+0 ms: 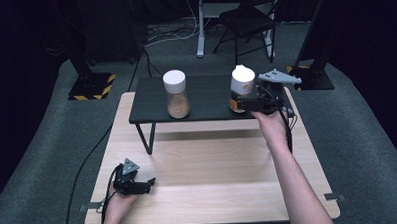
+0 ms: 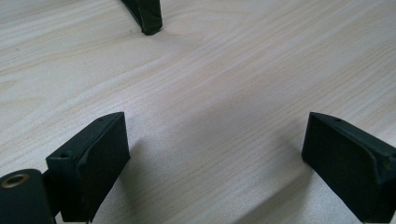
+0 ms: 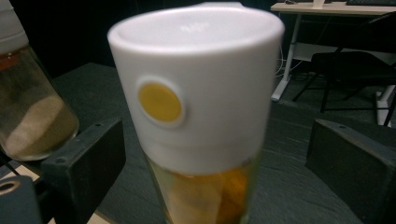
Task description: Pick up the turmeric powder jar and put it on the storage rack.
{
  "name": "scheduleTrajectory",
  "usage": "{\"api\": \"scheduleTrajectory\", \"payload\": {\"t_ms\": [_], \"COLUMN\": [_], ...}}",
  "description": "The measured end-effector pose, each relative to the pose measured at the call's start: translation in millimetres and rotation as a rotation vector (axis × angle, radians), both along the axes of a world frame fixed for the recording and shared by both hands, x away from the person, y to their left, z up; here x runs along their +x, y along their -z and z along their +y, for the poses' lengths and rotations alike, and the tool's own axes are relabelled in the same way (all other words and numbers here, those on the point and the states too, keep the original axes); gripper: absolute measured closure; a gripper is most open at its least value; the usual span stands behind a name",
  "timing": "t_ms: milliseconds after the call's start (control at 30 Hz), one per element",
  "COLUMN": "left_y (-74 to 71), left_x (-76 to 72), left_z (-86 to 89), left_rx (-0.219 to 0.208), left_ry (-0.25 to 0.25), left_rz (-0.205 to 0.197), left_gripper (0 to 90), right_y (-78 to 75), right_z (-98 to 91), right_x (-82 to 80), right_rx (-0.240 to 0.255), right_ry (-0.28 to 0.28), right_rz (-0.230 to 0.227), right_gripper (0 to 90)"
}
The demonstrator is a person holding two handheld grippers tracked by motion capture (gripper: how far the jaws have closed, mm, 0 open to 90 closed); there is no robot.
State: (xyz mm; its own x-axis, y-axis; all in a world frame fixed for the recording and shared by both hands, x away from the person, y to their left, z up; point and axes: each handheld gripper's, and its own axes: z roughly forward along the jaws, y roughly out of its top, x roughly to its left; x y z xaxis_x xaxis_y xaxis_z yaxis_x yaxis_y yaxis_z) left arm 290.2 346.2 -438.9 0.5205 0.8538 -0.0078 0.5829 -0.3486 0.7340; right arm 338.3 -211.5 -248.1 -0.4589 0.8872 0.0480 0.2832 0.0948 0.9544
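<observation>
A clear glass jar with a tall white plastic cap (image 3: 196, 116) stands upright on the low black shelf (image 1: 206, 99) that sits at the far end of the pale wooden table (image 1: 208, 166). The cap has a round yellow dot on its side, and something yellow-orange fills the glass under it. The right tool (image 1: 246, 103) is level with the jar, and its two black jaws stand spread wide, one on each side of the jar, with gaps between them and the jar, so they do not press on it. In the right tool's own view the jar is right in the middle between the jaws and very near. A second clear glass jar with a white cap and light brown powder inside (image 1: 176, 94) stands on the same shelf, well apart to the left. The left tool (image 1: 139, 186) rests low on the table near the person, far from both jars, and its jaws are spread open too, with bare wood between them.
</observation>
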Motion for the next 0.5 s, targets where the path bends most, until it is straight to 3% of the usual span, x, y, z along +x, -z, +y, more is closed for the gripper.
{"api": "scheduleTrajectory", "payload": {"t_ms": [267,500], "left_y": [0.0,0.2], "left_x": [-0.1,-0.4], "left_z": [-0.3,-0.5], "left_rx": [0.0,-0.001], "left_ry": [-0.001,-0.001], "left_rz": [0.0,-0.001], "left_gripper": [6.8,6.8], "right_y": [23.0,43.0], "right_z": [-12.0,-24.6], "right_x": [-20.0,-42.3], "right_rx": [-0.012,-0.017], "right_ry": [0.047,0.045], "right_rz": [-0.03,-0.054], "right_gripper": [1.1,0.2]}}
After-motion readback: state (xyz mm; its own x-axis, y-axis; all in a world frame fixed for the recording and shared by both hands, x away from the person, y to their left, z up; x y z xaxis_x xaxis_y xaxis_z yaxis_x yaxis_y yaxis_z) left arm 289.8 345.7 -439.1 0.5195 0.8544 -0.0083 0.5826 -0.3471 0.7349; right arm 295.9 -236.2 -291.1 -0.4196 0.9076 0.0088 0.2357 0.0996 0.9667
